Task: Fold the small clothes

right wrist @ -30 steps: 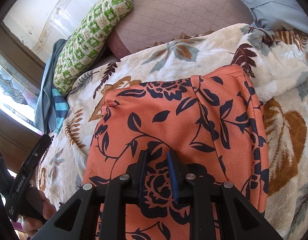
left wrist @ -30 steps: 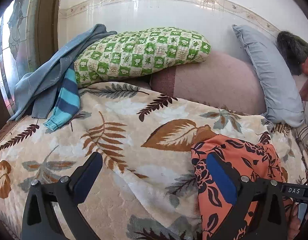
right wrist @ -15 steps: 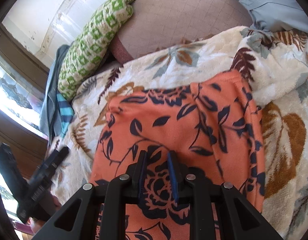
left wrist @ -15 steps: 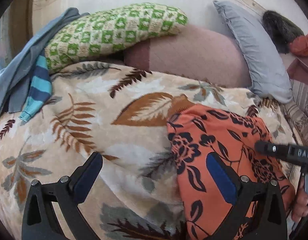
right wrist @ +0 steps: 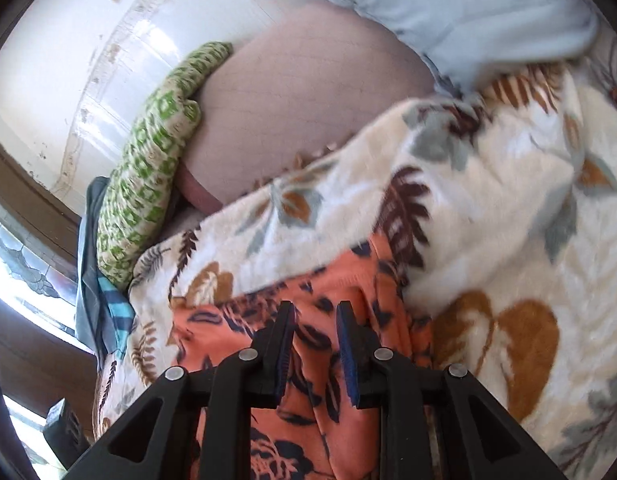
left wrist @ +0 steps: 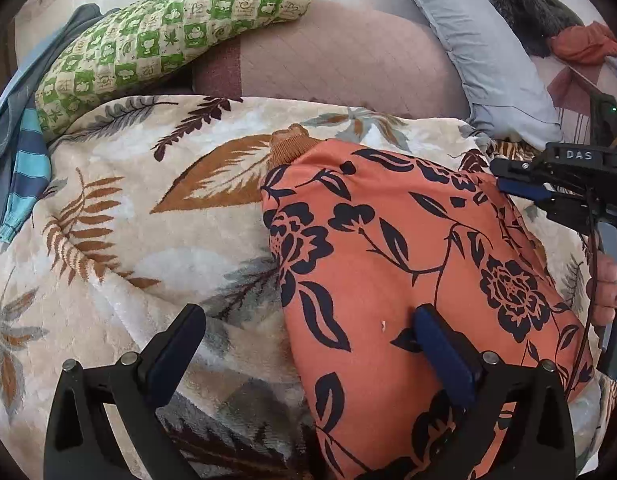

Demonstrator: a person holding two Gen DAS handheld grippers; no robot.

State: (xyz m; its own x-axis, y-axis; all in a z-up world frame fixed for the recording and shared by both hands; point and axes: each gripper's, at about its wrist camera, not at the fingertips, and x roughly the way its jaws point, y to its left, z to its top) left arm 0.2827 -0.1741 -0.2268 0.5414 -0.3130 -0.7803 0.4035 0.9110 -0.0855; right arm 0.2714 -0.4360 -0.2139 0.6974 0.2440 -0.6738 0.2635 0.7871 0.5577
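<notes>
An orange garment with a dark floral print (left wrist: 388,248) lies on a leaf-patterned blanket (left wrist: 148,260). A brown knit cuff (left wrist: 292,144) pokes out at its far corner. My left gripper (left wrist: 308,340) is open wide and low over the garment's left edge. Its right finger (left wrist: 440,344) rests on the orange cloth, and its left finger (left wrist: 180,340) is over the blanket. My right gripper (left wrist: 512,188) is at the garment's far right edge, held by a hand (left wrist: 606,292). In the blurred right wrist view, my right gripper (right wrist: 316,336) shows a narrow gap over the garment (right wrist: 228,320), with nothing clearly pinched.
A green checked pillow (left wrist: 168,32), a pink bolster (left wrist: 340,68) and a grey-blue pillow (left wrist: 488,48) line the wall behind the blanket. Blue and striped clothes (left wrist: 24,152) lie at the far left. A window (right wrist: 24,272) is on the left.
My left gripper has come down and to the right, so the garment now fills its right half. The right gripper has slid toward the garment's far edge, its gap unchanged.
</notes>
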